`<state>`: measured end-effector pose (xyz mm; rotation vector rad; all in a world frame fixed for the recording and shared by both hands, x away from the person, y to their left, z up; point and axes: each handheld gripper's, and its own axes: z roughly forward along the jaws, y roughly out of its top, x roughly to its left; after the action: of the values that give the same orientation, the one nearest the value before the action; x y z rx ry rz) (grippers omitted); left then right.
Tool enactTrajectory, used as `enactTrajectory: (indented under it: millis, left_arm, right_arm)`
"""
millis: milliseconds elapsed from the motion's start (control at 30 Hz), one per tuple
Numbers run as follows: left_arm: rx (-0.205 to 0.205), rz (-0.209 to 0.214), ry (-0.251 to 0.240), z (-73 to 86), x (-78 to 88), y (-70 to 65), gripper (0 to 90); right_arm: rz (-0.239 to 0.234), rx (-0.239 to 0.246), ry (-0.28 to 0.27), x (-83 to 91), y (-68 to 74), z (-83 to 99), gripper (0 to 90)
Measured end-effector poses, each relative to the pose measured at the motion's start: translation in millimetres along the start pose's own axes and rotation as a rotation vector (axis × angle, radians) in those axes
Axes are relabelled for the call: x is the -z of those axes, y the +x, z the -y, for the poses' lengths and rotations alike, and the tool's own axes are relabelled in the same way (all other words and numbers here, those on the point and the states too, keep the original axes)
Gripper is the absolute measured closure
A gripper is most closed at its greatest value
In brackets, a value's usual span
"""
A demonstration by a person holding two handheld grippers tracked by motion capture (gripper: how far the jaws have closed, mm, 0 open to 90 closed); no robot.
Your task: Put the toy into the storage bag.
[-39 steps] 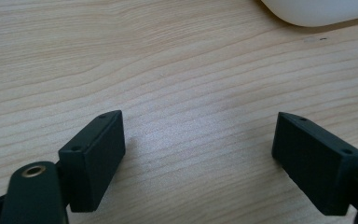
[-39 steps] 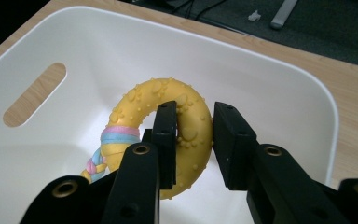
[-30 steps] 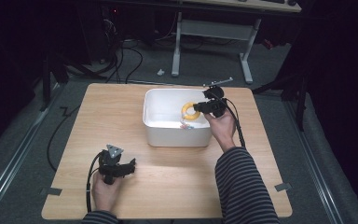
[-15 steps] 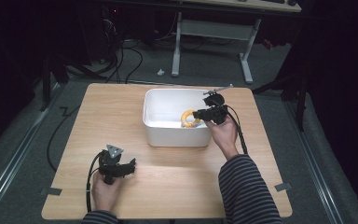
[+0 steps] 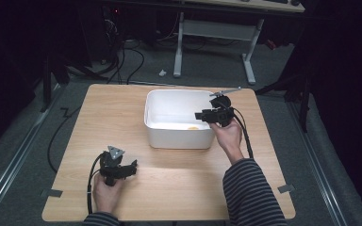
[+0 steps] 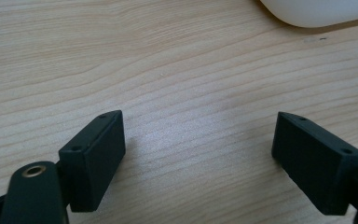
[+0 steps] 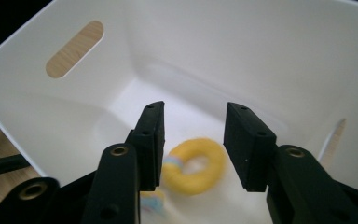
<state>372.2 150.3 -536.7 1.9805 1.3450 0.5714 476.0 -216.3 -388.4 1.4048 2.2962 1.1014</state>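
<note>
Yellow ring (image 7: pixel 195 165), soft and blurred, lies in smooth white tub (image 7: pixel 270 56); right gripper (image 7: pixel 193 140) fingers just parted, empty.

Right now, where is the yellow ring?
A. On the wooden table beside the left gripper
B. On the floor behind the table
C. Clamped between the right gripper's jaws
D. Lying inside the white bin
D: the yellow ring lies on the floor of the white bin, below the right gripper, whose jaws have just been opening and stand apart from it.

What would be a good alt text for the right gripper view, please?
A blurred yellow ring lies loose in a white bin, below the right gripper, whose black jaws have just been opening with nothing pressed between them. A slot handle pierces the bin's wall.
</note>
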Motion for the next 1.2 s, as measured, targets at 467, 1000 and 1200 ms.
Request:
enactTrajectory:
  millis: [467, 1000, 1200]
  left_arm:
    - [0.0, 0.0, 0.002, -0.1, 0.2, 0.0, 18.2]
    - [0.0, -0.001, 0.001, -0.1, 0.1, -0.2, 18.0]
    - [0.0, -0.001, 0.001, -0.1, 0.1, -0.2, 18.0]
  right_arm:
    - [0.057, -0.002, -0.07, 45.1, -12.2, 20.9, 48.7]
    - [0.151, 0.034, -0.142, 95.5, -16.0, 42.2, 47.7]
    - [0.16, 0.019, -0.162, 114.4, -20.2, 52.3, 47.6]
